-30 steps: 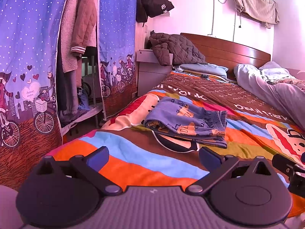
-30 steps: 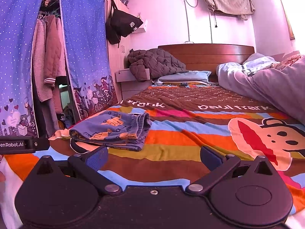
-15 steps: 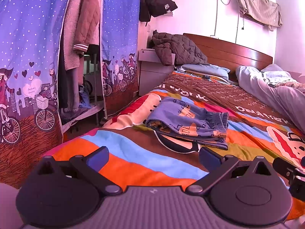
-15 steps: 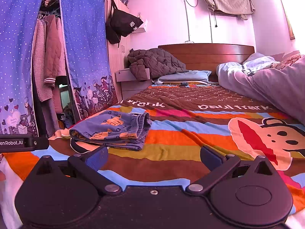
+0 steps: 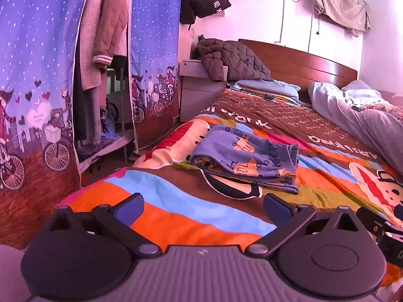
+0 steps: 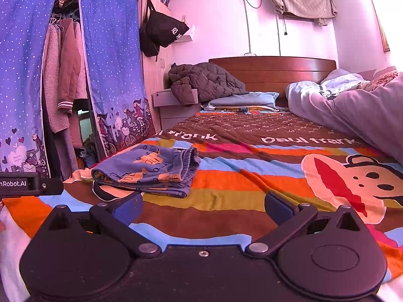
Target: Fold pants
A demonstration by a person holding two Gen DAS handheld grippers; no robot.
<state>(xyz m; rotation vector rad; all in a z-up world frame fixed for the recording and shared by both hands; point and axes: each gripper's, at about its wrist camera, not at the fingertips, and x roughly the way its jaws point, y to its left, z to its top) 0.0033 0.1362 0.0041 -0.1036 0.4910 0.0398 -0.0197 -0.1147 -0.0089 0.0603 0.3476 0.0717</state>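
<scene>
Small blue cotton pants with orange cartoon prints (image 5: 248, 154), already folded into a compact stack on the near left part of the striped cartoon-monkey bedspread (image 5: 176, 209); folding judged done, perhaps only tidying left. Left gripper (image 5: 202, 205) and right gripper (image 6: 202, 205) both empty, blue-padded fingers wide apart, well short of the pants. Elastic waistband facing right in the left wrist view; monkey face fully visible only in the right wrist view.

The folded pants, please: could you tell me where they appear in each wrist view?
Left wrist: the pants lie right of centre on the striped bedspread, beyond the open left gripper.
Right wrist: the pants lie left of centre, beyond the open right gripper.
Shared landmark: the brown jacket by the headboard.
</scene>
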